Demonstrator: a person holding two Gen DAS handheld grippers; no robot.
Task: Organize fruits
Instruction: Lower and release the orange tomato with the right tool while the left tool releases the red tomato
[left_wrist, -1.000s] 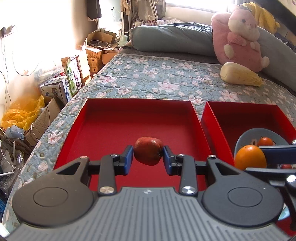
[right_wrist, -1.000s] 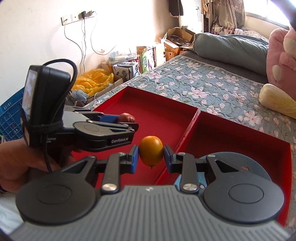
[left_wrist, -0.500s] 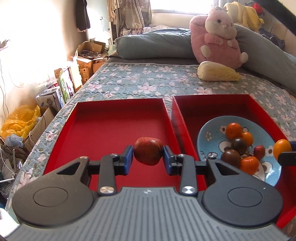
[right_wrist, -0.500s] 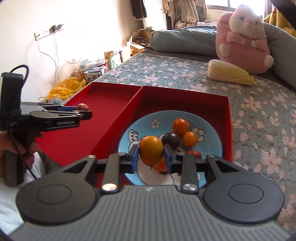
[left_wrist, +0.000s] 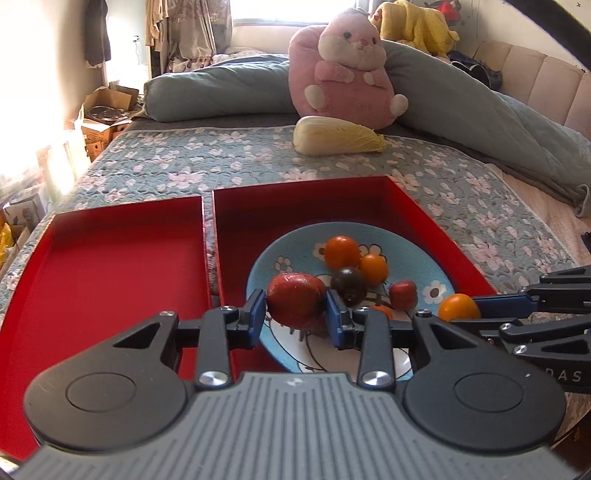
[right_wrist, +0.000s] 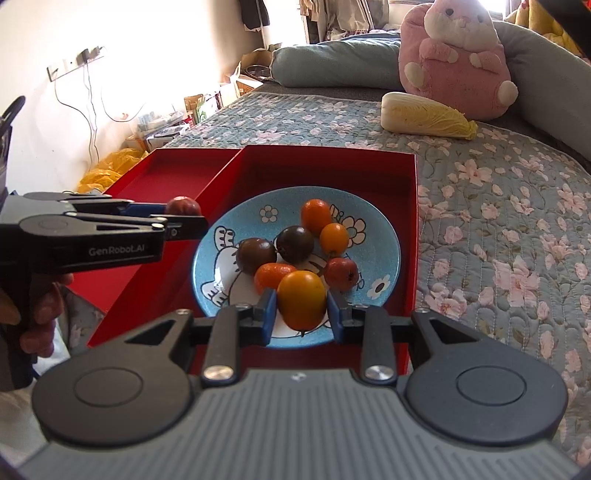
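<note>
Left gripper (left_wrist: 295, 314): clamped on round dark-red fruit (left_wrist: 295, 300), above blue flowered plate (left_wrist: 424, 266).
Right gripper (right_wrist: 301, 312): clamped on orange round fruit (right_wrist: 301, 298), over plate's near edge.
Change: both swung from left red tray (left_wrist: 92, 266) to plate.

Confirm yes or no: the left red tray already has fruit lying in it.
No: in the left wrist view the left red tray shows only bare red floor, while the loose fruit lies on the blue plate.

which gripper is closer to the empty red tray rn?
Left. The left gripper holds its red fruit beside the empty red tray; the right gripper is over the blue plate in the other tray.
</note>
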